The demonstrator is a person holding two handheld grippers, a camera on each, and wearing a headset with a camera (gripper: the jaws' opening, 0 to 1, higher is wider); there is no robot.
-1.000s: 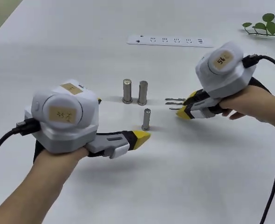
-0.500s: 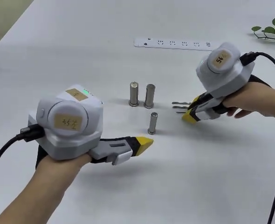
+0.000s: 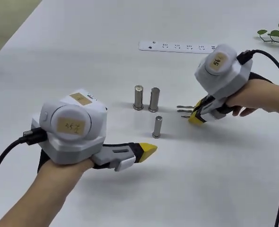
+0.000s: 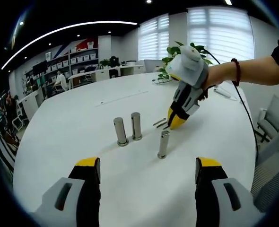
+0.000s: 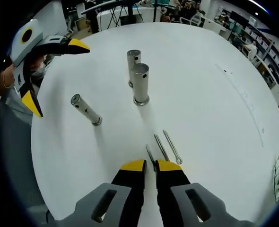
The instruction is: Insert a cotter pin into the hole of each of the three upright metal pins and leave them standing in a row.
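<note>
right gripper (image 5: 150,165) now on flat cotter pin (image 5: 149,152), lengthwise

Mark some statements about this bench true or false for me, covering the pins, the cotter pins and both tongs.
1. All three metal pins stand upright. True.
2. The left tongs are shut on a pin. False: they are wide open and hold nothing.
3. The cotter pins lie on the table, right at the tips of the right tongs. True.
4. The metal pins form one straight row. False: two stand side by side, and the third pin stands apart, nearer the person.
5. A power strip lies beyond the pins. True.
</note>
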